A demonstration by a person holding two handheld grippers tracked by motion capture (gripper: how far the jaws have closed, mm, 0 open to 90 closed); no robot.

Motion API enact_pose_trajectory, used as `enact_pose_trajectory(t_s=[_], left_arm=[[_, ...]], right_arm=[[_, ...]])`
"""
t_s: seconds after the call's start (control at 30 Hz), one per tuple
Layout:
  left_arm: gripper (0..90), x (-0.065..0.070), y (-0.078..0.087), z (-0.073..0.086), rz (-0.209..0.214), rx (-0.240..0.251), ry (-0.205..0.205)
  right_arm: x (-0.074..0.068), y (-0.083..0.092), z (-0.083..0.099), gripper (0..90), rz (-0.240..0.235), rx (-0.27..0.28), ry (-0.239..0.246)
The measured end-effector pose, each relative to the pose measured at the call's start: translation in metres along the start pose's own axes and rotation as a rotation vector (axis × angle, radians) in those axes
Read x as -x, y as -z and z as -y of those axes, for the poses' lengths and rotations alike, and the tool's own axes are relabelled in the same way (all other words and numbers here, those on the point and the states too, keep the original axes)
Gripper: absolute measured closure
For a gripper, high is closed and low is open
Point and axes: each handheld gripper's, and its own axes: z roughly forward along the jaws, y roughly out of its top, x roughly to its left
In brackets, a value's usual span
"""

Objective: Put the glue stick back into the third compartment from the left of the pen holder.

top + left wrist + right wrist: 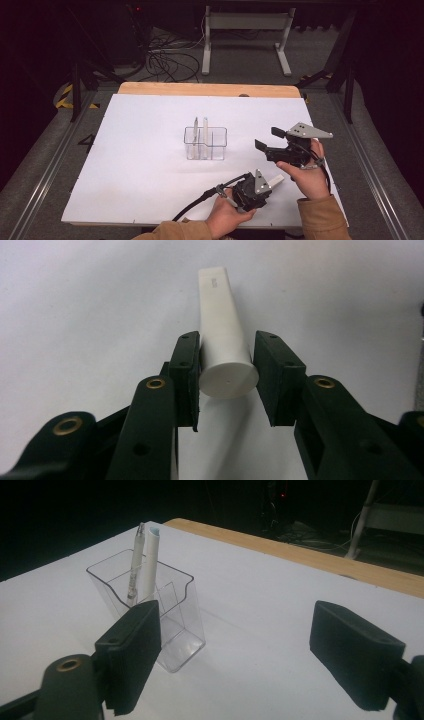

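Note:
A white tube (220,315) lies on the white sheet with its round cap end toward the camera. My left gripper (227,367) is shut on it near the cap, both pads against its sides. From above, the left gripper (260,186) is near the table's front edge and the tube (276,180) sticks out to its right. My right gripper (269,138) hovers open, with nothing between its jaws, to the right of a clear plastic holder (205,145). The holder (172,630) lies ahead-left of the right gripper (245,647) and holds a slim pen (135,562) and a white tube-like stick (151,560), both upright.
A white sheet (145,150) covers the table, with a wooden edge (200,89) at the far side. Beyond it, a white desk frame (245,35) and cables (167,60) are on the floor. Dark stands flank the table.

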Motion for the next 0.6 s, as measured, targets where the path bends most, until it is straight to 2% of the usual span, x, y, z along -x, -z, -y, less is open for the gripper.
enact_pose_trajectory(t_s=[0.13,0.23,0.27,0.3,0.43,0.5,0.6], left_arm=[[64.7,-0.002,0.01,-0.001,0.004,0.026,0.01],[64.7,-0.004,0.019,-0.002,0.009,0.026,-0.011],[64.7,-0.004,0.023,-0.002,0.008,0.031,-0.006],[64.7,-0.006,0.026,-0.003,0.01,0.038,-0.021],[64.7,-0.008,0.039,-0.004,0.007,0.056,-0.021],[64.7,-0.01,0.046,-0.005,0.01,0.062,-0.034],[64.7,-0.011,0.054,-0.007,0.018,0.063,-0.025]], right_arm=[[0.0,0.0,0.0,21.8,0.003,0.002,-0.003],[0.001,0.001,0.0,21.8,0.004,0.003,-0.002],[0.001,0.001,0.0,21.8,0.004,0.004,-0.004],[0.001,0.002,0.0,21.8,0.004,0.007,-0.002],[0.002,0.003,0.0,21.8,0.006,0.007,-0.007],[0.002,0.003,0.0,21.8,0.007,0.01,-0.01],[0.002,0.003,0.0,21.8,0.009,0.011,-0.006]])
